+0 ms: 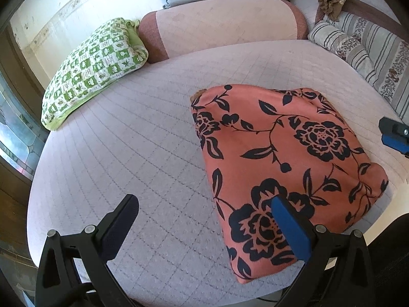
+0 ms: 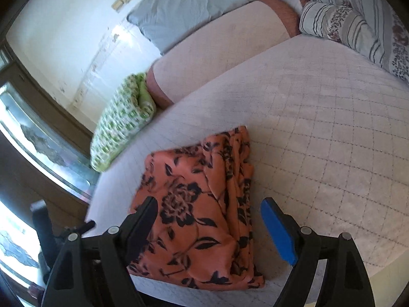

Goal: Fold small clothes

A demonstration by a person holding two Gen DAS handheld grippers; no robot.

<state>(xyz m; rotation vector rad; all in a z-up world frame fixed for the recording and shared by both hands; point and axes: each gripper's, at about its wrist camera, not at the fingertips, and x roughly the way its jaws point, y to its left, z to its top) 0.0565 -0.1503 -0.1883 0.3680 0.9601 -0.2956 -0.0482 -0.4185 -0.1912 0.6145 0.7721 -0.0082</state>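
From the right wrist, the right tool (image 2: 207, 212) hangs over the near edge of a bed (image 2: 319, 117) covered in a pale quilted spread. Its two fingers, one black and one blue, stand wide apart with nothing between them. Under them lies a folded orange garment (image 2: 196, 204) printed with black flowers (its right side bunched into several narrow pleats). The black finger crosses the garment's left part; the blue one sits over bare quilt just right of it. Farther back, a green-and-white checked pillow (image 2: 122, 122) lies at the bed's left edge, touching a pink bolster (image 2: 225, 58). A striped floral pillow (image 2: 340, 23) rests at the upper right.
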